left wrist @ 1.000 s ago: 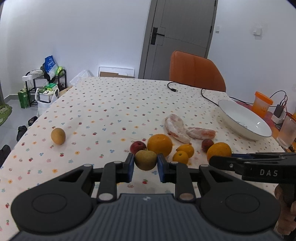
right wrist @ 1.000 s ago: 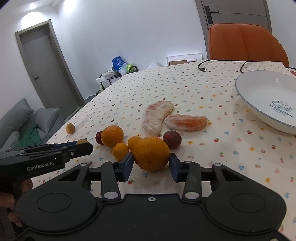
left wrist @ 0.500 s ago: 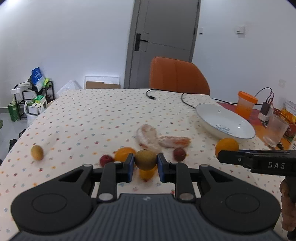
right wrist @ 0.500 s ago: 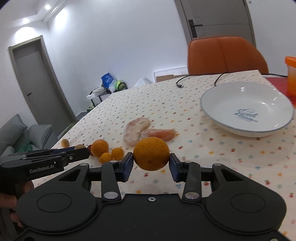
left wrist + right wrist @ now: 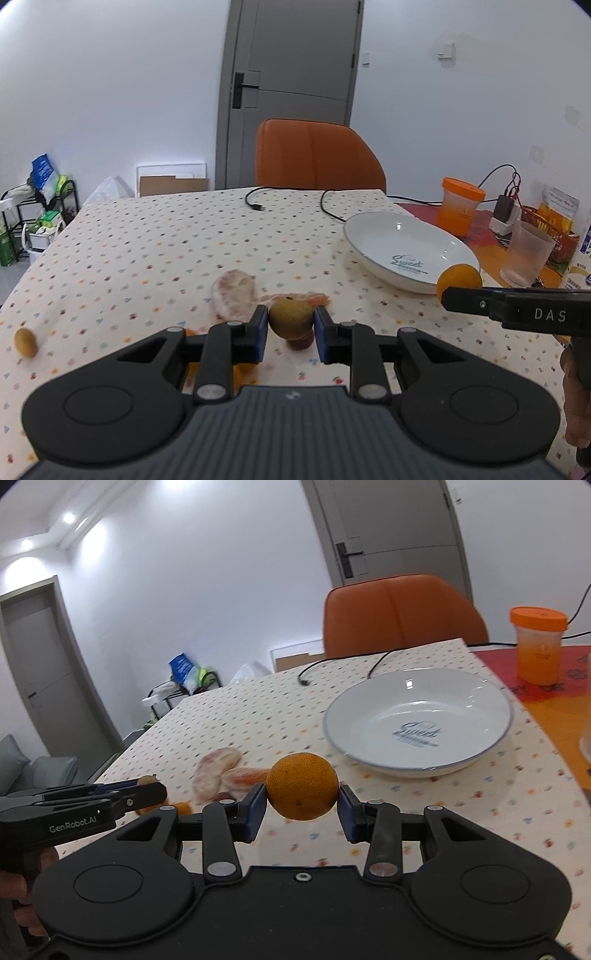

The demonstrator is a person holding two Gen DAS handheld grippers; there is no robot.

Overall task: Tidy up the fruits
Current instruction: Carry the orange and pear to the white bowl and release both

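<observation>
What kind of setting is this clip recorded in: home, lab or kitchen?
Most likely a room in a home, probably a dining area. A table with a dotted tablecloth holds a white plate and loose fruit, an orange chair is pushed up to it, and a grey sofa stands nearby.

The tabletop (image 5: 155, 236), under a dotted cloth, bears a white plate (image 5: 417, 694) near its right edge, peeled citrus pieces (image 5: 234, 291) mid-table, and a small brown fruit (image 5: 25, 342) by the left edge.
</observation>
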